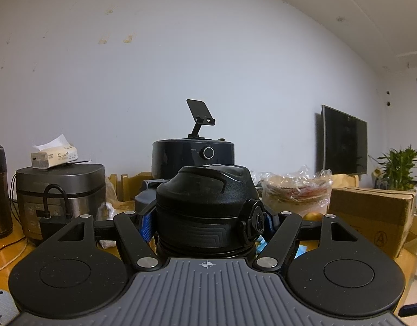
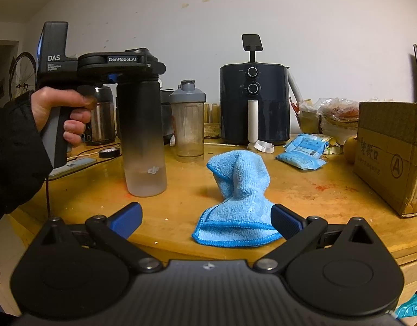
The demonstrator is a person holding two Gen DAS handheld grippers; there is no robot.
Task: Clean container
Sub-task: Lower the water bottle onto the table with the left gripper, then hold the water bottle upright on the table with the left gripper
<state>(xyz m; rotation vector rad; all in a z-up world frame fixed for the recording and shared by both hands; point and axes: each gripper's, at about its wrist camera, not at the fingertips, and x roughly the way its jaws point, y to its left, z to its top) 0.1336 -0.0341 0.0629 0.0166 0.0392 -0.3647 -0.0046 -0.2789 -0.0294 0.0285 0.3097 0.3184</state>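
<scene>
Through my left wrist view, my left tongs (image 1: 205,217) are clamped on the black cap (image 1: 205,193) of the bottle, blue pads pressing its ribbed collar on both sides.

Through my right wrist view, the bottle (image 2: 142,141) stands upright on the wooden surface (image 2: 317,190), held at the neck. It looks nearly empty, so light, stiff and likely slick-walled. My right tongs (image 2: 207,221) hang wide open at the blue cloth (image 2: 239,203), soft and limp; I would pinch its raised fold.
</scene>
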